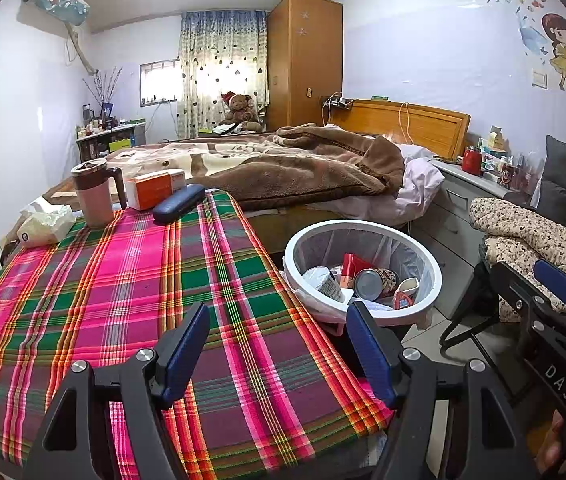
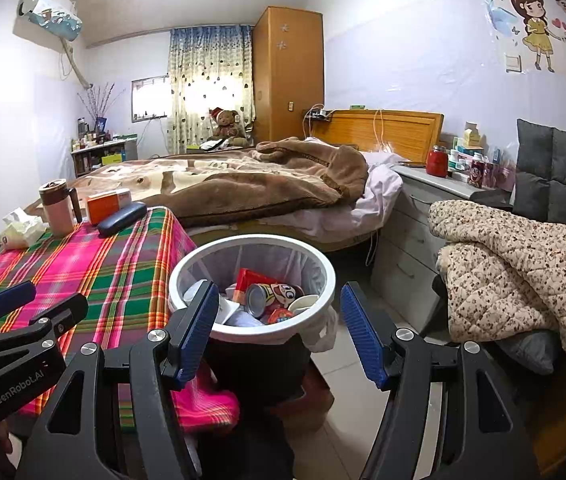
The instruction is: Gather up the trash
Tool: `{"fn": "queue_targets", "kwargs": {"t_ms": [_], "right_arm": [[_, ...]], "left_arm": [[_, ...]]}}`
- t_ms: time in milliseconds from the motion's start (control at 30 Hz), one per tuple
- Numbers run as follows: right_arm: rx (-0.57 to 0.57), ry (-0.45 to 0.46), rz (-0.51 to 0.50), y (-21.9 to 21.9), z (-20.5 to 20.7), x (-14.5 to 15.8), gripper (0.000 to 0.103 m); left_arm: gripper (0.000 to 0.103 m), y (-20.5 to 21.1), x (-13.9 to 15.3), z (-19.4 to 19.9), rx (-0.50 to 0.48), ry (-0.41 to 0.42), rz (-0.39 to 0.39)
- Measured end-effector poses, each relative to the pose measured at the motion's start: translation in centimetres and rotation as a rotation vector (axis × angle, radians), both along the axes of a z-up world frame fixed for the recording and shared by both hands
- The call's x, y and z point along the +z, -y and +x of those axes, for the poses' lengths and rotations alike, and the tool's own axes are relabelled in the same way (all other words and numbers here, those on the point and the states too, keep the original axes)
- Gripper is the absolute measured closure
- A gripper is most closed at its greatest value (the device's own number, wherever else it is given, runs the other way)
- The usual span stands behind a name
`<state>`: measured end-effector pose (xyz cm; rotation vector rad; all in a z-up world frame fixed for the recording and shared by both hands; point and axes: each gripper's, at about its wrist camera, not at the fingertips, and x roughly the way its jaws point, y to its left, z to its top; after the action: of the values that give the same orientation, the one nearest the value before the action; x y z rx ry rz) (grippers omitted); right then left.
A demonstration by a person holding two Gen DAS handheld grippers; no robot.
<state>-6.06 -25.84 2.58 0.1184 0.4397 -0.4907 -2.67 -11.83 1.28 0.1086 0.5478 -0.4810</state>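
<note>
A white-rimmed trash bin (image 1: pixel 295 240) (image 2: pixel 251 240) with a clear liner stands on the floor beside the plaid-covered table (image 1: pixel 131 288) (image 2: pixel 95 264). It holds cans (image 1: pixel 367 282) (image 2: pixel 257 300), a red carton (image 2: pixel 253 278), a paper cup (image 2: pixel 303 303) and other scraps. My left gripper (image 1: pixel 279 344) is open and empty over the table's near right corner. My right gripper (image 2: pixel 279 328) is open and empty, just in front of the bin. Each gripper shows at the edge of the other's view.
At the table's far end stand a pink mug (image 1: pixel 93 192), an orange box (image 1: pixel 155 188), a dark glasses case (image 1: pixel 179 202) and a tissue pack (image 1: pixel 45 228). A bed (image 1: pixel 267 164) lies behind. A grey dresser (image 2: pixel 415 224) and a quilt-covered chair (image 2: pixel 523 272) are at the right.
</note>
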Motion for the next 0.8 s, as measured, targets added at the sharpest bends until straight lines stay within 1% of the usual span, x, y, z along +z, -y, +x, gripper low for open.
{"fn": "queue_targets", "kwargs": {"t_ms": [800], "right_arm": [[0.005,0.006,-0.008,-0.3,-0.03,0.52,0.038]], "left_arm": [[0.033,-0.32,0.24,-0.23,0.004,0.001,-0.005]]}}
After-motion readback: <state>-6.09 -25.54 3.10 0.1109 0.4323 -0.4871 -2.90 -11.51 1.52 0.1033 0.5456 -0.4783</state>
